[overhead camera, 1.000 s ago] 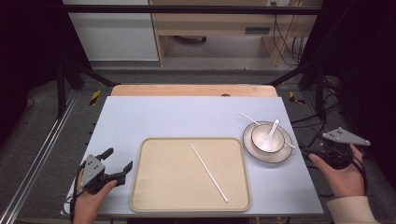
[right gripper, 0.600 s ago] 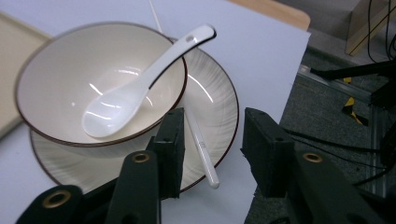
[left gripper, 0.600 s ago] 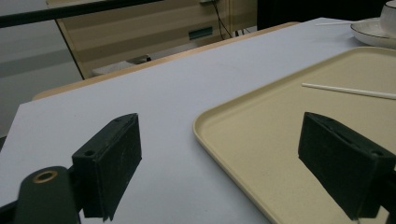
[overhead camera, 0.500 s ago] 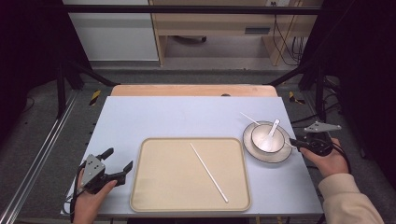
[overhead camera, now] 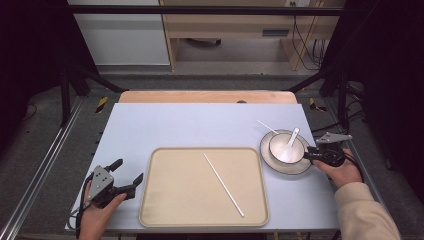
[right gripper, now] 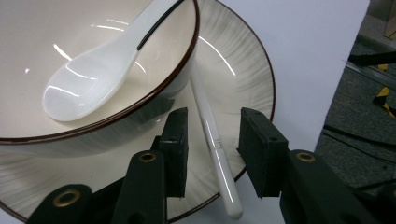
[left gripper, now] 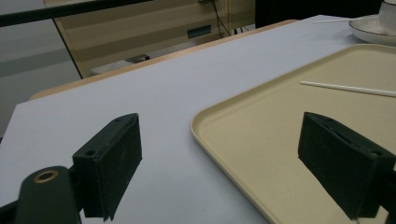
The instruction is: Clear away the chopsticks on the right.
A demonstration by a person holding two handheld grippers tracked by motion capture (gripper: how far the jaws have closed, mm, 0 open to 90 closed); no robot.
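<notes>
Pale blue table (overhead camera: 200, 125), beige tray (overhead camera: 180, 200) at its near middle, one white chopstick (overhead camera: 223, 184) lying diagonally inside the tray. To the right of the tray, a grey-streaked plate (overhead camera: 300, 168) with a white bowl (overhead camera: 286, 148) standing on it, dark-rimmed; white ceramic spoon (overhead camera: 290, 141) resting in the bowl, handle leaning over the far rim. Second white chopstick (right gripper: 212, 135) lying across the plate beside the bowl, far end poking out past the plate's far-left edge in the high view, near end just over the plate's rim in the right gripper view.

Right gripper (overhead camera: 314, 154) at the plate's right edge, held in the right hand (overhead camera: 342, 171); jaws part-way spread, one on each side of the second chopstick's near end, small gaps visible on both sides, pads (right gripper: 176, 144) not touching it.

Left gripper (overhead camera: 129, 176) low at the table's near-left corner, just beside the tray's left edge, gripped by the left hand (overhead camera: 97, 215); jaws spread wide, nothing between them, the tray's corner lying ahead between the two in the left gripper view.
</notes>
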